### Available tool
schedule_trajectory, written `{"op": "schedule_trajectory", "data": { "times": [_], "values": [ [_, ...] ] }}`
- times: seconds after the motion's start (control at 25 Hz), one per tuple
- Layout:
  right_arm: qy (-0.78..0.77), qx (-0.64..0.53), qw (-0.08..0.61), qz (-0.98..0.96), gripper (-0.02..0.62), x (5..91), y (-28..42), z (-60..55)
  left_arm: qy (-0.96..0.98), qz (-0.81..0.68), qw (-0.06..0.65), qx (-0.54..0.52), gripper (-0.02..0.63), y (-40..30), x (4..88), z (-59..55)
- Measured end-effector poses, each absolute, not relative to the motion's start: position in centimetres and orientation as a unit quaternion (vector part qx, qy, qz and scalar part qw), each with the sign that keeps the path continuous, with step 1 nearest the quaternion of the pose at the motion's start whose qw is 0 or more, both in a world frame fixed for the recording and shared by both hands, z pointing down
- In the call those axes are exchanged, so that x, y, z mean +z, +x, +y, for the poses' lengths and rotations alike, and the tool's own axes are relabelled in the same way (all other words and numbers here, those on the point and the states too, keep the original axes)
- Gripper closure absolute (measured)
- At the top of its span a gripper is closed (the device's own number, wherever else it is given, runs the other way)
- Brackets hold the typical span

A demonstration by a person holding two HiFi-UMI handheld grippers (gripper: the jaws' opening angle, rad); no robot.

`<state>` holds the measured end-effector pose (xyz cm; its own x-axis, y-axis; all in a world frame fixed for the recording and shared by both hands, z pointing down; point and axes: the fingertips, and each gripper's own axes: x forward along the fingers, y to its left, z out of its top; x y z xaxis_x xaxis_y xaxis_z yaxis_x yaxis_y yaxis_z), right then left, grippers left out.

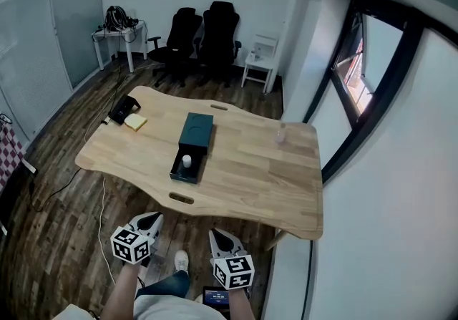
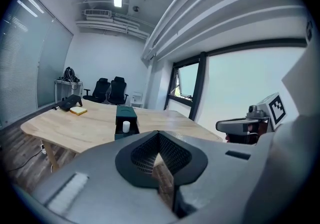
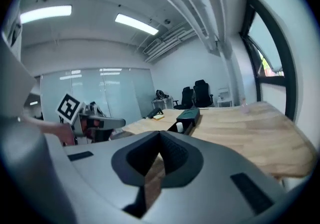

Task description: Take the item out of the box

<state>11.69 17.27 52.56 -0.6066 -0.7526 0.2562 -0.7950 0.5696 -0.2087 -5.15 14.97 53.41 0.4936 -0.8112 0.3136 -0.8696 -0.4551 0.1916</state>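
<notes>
A dark teal box [image 1: 193,145] lies in the middle of the wooden table [image 1: 250,175], its drawer slid out toward me. A small white cylinder [image 1: 187,161] stands upright in the open drawer. Both grippers hang below the table's near edge, close to my body and well short of the box. My left gripper [image 1: 153,220] is shut with nothing in it, and my right gripper [image 1: 217,235] is shut and empty too. The left gripper view shows the box [image 2: 126,116] and the cylinder [image 2: 126,126] beyond the left gripper [image 2: 159,136]. The right gripper view shows the box [image 3: 189,114] past the right gripper [image 3: 160,138].
A black device [image 1: 123,107] and a yellow pad [image 1: 135,122] lie at the table's far left corner. A small clear bottle [image 1: 280,134] stands near the right edge. Two black office chairs [image 1: 197,36] and white side tables stand behind. A wall and window close the right side.
</notes>
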Motion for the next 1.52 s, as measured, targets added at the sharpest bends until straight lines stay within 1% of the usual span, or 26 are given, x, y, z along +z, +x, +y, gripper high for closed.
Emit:
{"op": "schedule_trajectory", "data": {
  "times": [0.08, 0.28, 0.36, 0.48, 0.56, 0.8, 1.0, 1.2, 1.52],
  "values": [
    [0.446, 0.132, 0.085, -0.881, 0.591, 53.0, 11.4, 15.3, 0.846, -0.500, 0.163, 0.089, 0.604, -5.6, 53.9, 12.9],
    [0.456, 0.135, 0.074, -0.876, 0.591, 53.4, 10.7, 8.1, 0.850, -0.495, 0.167, 0.075, 0.604, -6.2, 54.6, 5.2],
    [0.450, 0.143, 0.086, -0.877, 0.591, 53.4, 9.6, 5.2, 0.855, -0.484, 0.169, 0.075, 0.604, -6.7, 54.4, 1.7],
    [0.447, 0.132, 0.113, -0.877, 0.591, 53.1, 7.9, 0.5, 0.869, -0.464, 0.149, 0.090, 0.604, -7.0, 53.9, -3.6],
    [0.453, 0.128, 0.118, -0.875, 0.591, 53.0, 6.8, -2.8, 0.872, -0.459, 0.140, 0.098, 0.604, -7.6, 53.9, -7.1],
    [0.509, 0.143, 0.148, -0.836, 0.591, 55.5, 5.6, -10.5, 0.886, -0.431, 0.136, 0.106, 0.604, -9.2, 55.4, -14.8],
    [0.528, 0.165, 0.152, -0.819, 0.591, 56.4, 5.9, -12.5, 0.890, -0.415, 0.156, 0.102, 0.604, -9.4, 56.9, -17.7],
    [0.564, 0.157, 0.146, -0.797, 0.591, 56.2, 7.3, -13.0, 0.895, -0.403, 0.147, 0.126, 0.604, -8.5, 57.4, -19.0],
    [0.548, 0.170, 0.140, -0.807, 0.591, 56.9, 6.8, -14.2, 0.896, -0.406, 0.139, 0.117, 0.604, -8.2, 57.3, -20.2]
  ]
}}
